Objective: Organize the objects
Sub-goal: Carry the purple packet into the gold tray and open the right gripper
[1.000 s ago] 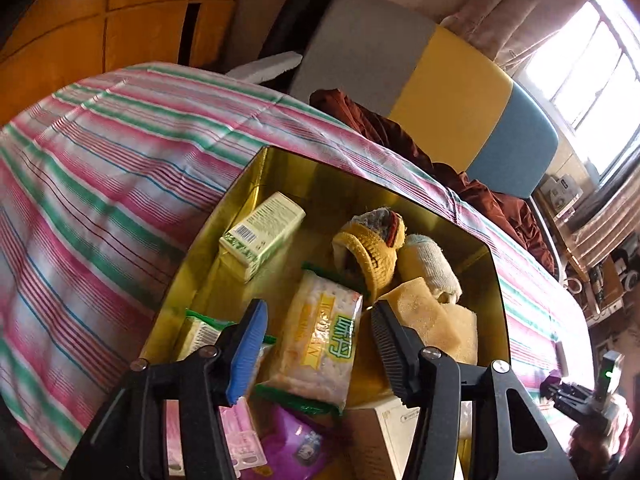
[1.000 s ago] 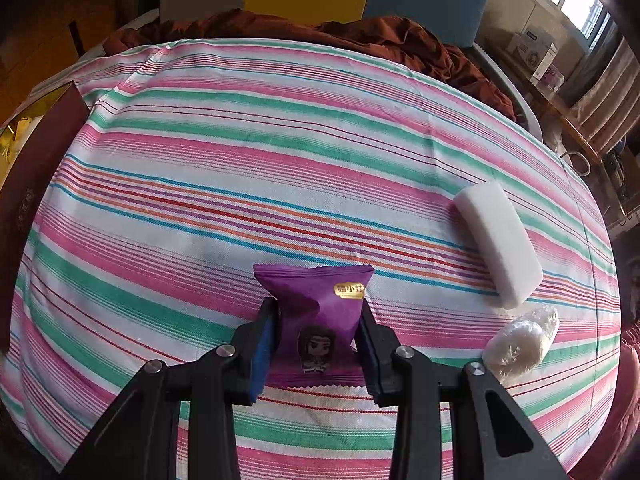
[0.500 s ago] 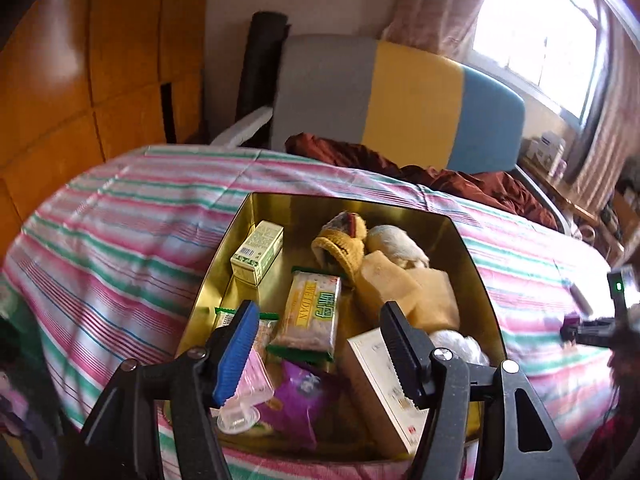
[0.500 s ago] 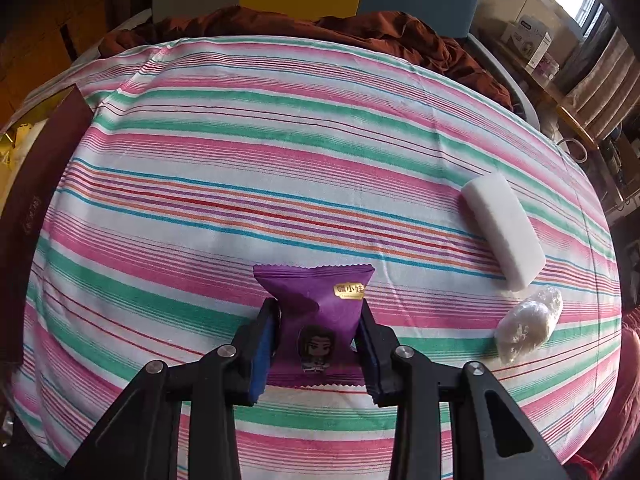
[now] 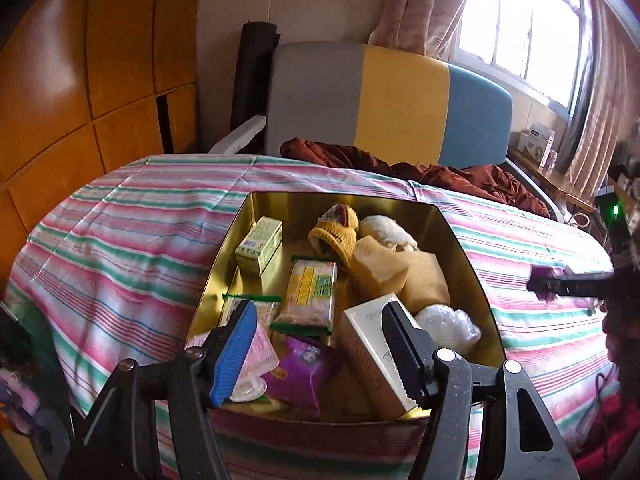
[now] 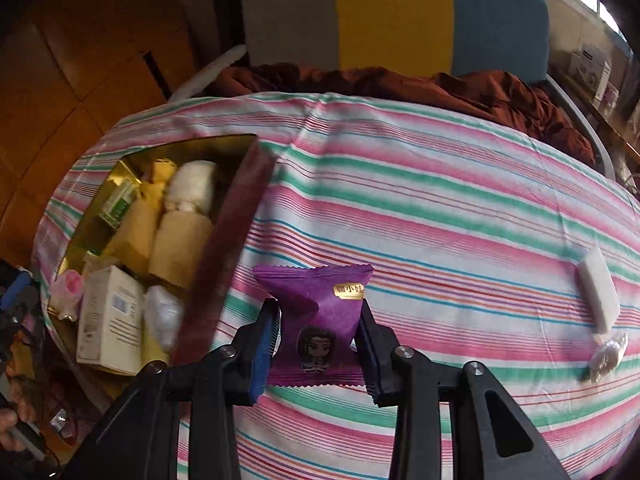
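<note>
While our left gripper [image 5: 320,350] hangs over the near edge of the gold box [image 5: 452,236], its jaws have just been opening and grip nothing. From the right wrist, we see our right gripper [image 6: 318,350] clamped on the purple snack packet [image 6: 316,316], above the striped cloth [image 6: 460,208] beside the box's right wall.

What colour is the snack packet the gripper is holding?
Purple, with a small cartoon figure and a gold label. The snack packet shows best in the right wrist view.
</note>
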{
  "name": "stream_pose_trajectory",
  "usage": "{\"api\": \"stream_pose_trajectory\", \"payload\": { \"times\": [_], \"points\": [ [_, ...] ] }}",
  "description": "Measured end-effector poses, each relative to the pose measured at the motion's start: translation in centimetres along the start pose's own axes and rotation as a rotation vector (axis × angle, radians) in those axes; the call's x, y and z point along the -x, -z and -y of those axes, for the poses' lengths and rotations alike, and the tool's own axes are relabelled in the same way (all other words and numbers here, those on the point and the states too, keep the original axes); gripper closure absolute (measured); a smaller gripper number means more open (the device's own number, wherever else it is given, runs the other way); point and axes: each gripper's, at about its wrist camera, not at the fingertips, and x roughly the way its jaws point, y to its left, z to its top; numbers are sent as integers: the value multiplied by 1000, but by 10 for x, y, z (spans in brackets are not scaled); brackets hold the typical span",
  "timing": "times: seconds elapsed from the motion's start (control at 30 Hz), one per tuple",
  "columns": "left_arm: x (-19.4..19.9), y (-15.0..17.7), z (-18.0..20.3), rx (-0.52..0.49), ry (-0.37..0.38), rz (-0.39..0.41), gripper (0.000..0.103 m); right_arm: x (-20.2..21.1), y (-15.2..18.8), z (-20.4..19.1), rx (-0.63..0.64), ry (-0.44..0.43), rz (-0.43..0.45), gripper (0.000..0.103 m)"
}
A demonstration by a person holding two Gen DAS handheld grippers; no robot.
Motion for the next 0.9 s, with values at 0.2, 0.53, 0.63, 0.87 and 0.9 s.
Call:
{"api": "stream_pose_trajectory", "payload": {
  "times": [0.2, 0.53, 0.63, 0.87, 0.9],
  "points": [
    [2, 7, -6, 5, -4, 1, 37, -6, -28, -61, 96, -60, 41, 66],
    [4, 9, -19, 48, 14, 12, 36, -35, -60, -100, 123, -47, 30, 66],
    [4, 10, -22, 59, 19, 9, 36, -43, -66, -105, 123, -46, 27, 66],
    [4, 10, -28, 74, 22, 6, 36, -61, -73, -115, 135, -42, 1, 66],
    [4, 10, -29, 76, 22, 7, 36, -63, -74, -116, 133, -42, -2, 66]
  ]
}}
